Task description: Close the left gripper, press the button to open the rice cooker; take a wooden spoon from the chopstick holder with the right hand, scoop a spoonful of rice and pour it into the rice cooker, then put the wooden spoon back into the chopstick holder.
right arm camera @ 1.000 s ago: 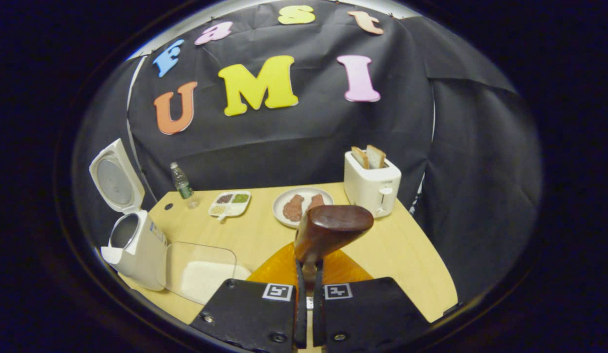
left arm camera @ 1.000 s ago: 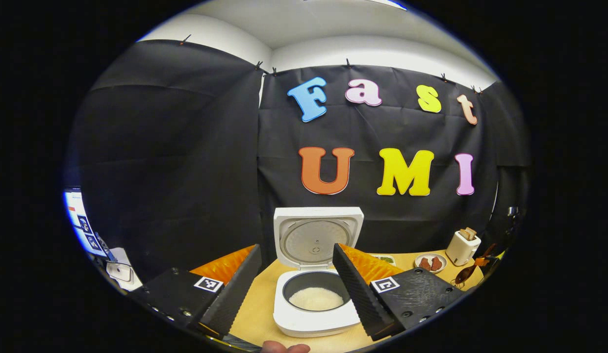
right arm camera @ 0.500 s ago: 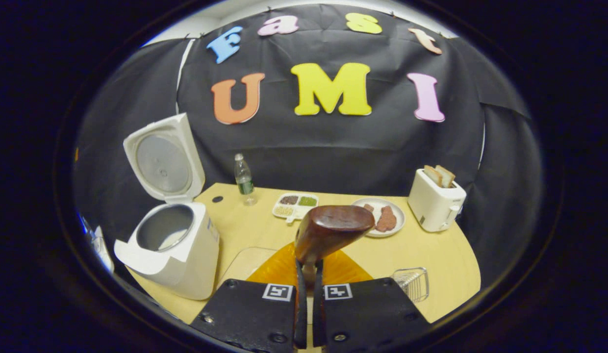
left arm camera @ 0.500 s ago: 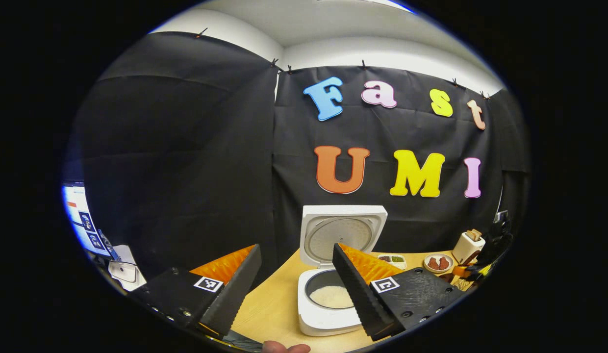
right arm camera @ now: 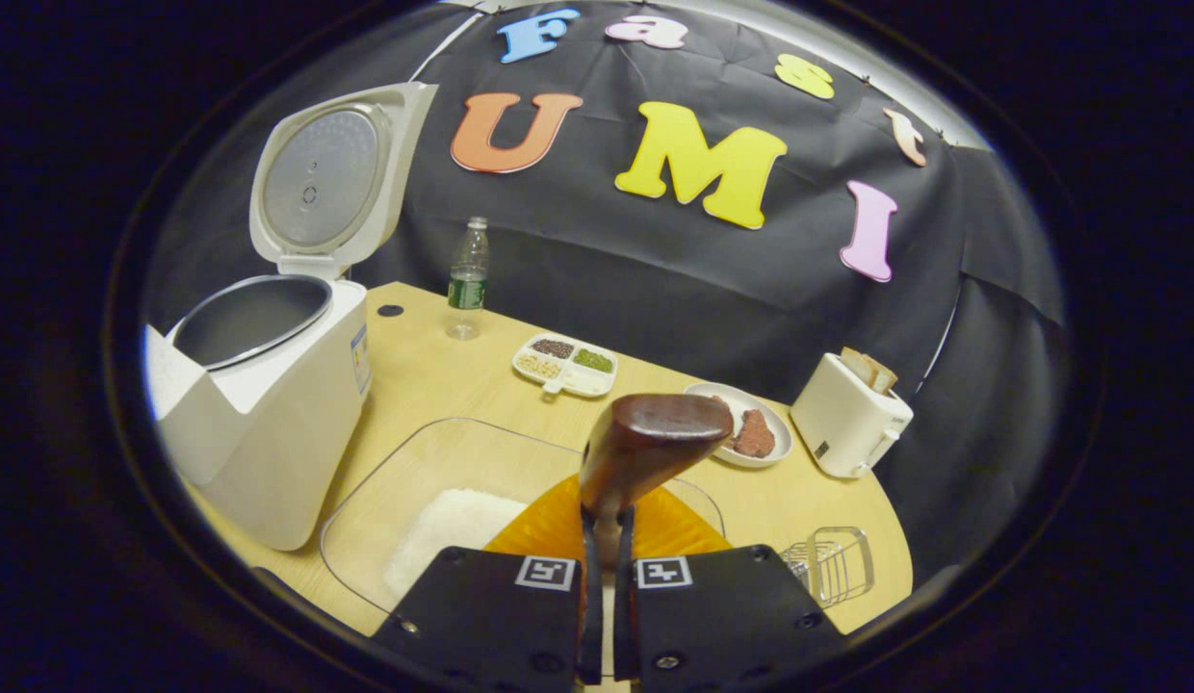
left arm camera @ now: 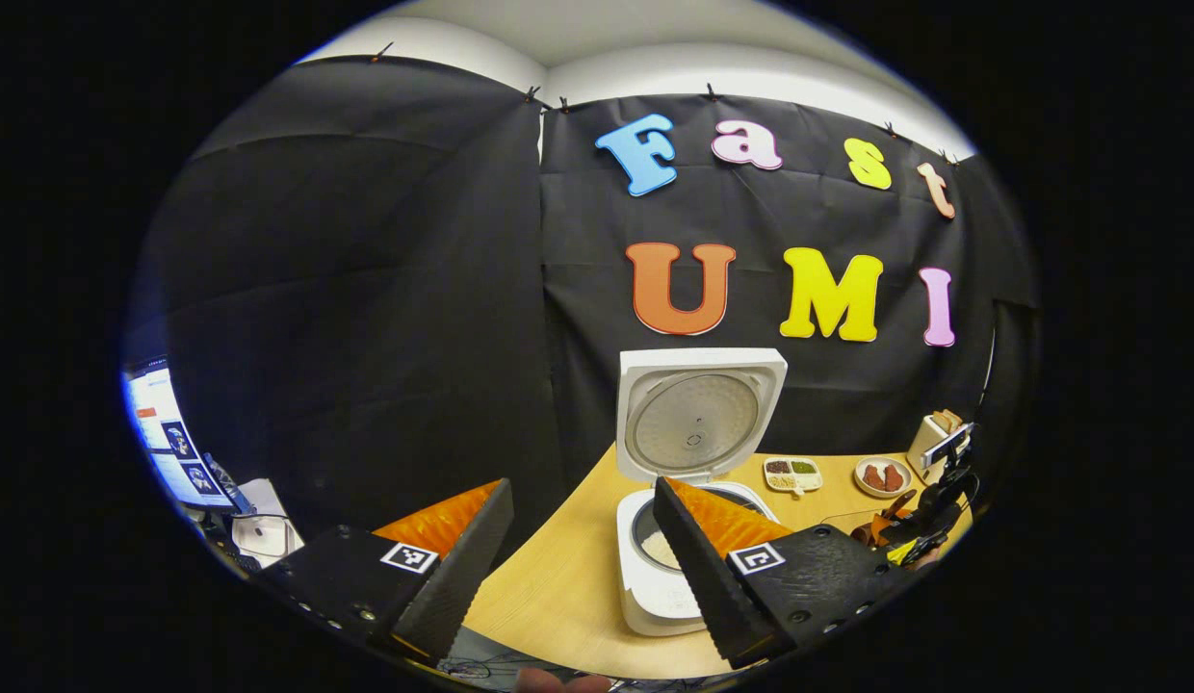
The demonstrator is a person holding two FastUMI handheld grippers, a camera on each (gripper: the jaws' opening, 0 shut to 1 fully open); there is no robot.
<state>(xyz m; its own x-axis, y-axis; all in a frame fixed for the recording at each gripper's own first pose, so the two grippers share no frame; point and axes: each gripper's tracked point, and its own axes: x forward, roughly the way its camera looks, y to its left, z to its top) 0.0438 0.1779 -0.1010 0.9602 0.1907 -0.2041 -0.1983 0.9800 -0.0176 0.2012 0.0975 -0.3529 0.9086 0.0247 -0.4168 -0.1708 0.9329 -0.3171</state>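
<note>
**With the cooker open, spoon gripped above the rice dish**

While the table [right arm camera: 828, 500] runs out to a curved edge on my right, bare wood lies between the rice cooker [right arm camera: 270, 404] and the far row of small things. The cooker stands at the left edge, its lid [right arm camera: 323, 173] upright, its pot rim uncovered; in the left gripper view the cooker [left arm camera: 669, 587] shows rice at the bottom. A clear dish [right arm camera: 414, 500] with a heap of rice [right arm camera: 453, 525] sits just beside the cooker, directly under my right gripper [right arm camera: 604, 577]. Beyond it stand a toaster [right arm camera: 852, 419], a plate [right arm camera: 765, 448], a divided tray [right arm camera: 563, 371] and a bottle [right arm camera: 467, 279]. A wire chopstick holder [right arm camera: 833, 563] sits near the table's right edge.

My right fingers are pinched narrow on the wooden spoon [right arm camera: 650, 448], whose bowl stands up and forward over the dish. My left gripper [left arm camera: 583, 549] hangs at the table's near edge, fingers spread wide, holding nothing.
</note>
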